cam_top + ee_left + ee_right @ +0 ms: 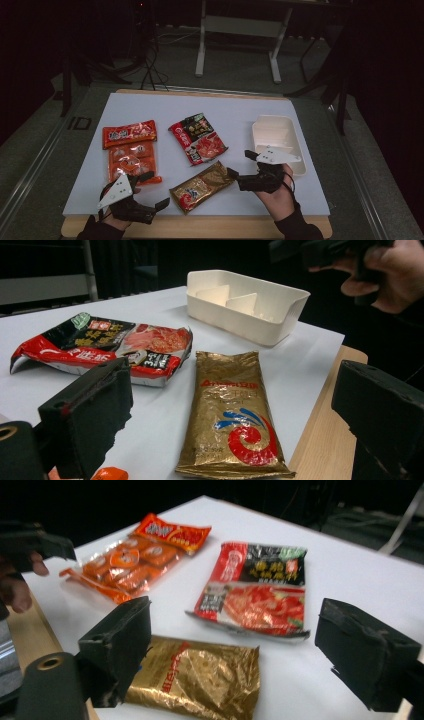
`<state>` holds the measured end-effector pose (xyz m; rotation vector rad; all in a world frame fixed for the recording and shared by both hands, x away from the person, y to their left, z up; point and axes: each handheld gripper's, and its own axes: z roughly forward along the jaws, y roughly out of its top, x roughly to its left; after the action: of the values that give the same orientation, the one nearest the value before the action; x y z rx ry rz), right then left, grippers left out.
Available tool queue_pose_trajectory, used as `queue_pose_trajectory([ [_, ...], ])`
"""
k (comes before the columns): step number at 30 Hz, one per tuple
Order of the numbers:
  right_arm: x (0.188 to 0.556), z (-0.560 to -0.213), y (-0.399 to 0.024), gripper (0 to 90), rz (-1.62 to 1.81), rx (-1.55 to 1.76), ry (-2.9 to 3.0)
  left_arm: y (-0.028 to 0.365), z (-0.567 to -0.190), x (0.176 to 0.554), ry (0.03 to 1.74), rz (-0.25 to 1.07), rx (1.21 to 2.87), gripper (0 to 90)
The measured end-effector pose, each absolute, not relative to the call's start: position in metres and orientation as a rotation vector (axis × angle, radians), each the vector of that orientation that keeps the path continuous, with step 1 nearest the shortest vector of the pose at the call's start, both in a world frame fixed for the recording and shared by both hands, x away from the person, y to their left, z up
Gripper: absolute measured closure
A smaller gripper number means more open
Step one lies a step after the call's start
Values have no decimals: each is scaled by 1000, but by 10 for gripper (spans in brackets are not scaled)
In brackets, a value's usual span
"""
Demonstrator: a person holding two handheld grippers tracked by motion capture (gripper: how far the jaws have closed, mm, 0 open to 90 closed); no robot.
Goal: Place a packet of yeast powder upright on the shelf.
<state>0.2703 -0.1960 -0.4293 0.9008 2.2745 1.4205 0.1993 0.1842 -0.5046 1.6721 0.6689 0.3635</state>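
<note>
A gold packet (202,186) lies at the front middle of the white table top (225,107). My left gripper (155,190) is open at the front left, just left of the packet, beside the clear orange multi-pack (131,161). My right gripper (241,163) is open at the packet's right end, close to it. In the left gripper view the gold packet (232,410) lies between and beyond the open gripper (235,375). In the right gripper view the open gripper (235,615) hangs over the gold packet (195,677), with nothing held.
A red and black noodle packet (198,137) lies mid-table. An orange packet (129,133) sits at the left, above the multi-pack. A white divided container (280,118) stands at the right. The wooden table edge (200,225) runs along the front.
</note>
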Motion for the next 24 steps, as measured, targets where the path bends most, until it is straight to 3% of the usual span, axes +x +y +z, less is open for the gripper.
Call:
queue_pose_trajectory([
  [7,280,-453,-190,227,1371,957,2309,184,-505,200,668,358,1682,36],
  [24,292,-498,-178,246,1243,1047,2418,182,-507,201,670,349,1698,36],
])
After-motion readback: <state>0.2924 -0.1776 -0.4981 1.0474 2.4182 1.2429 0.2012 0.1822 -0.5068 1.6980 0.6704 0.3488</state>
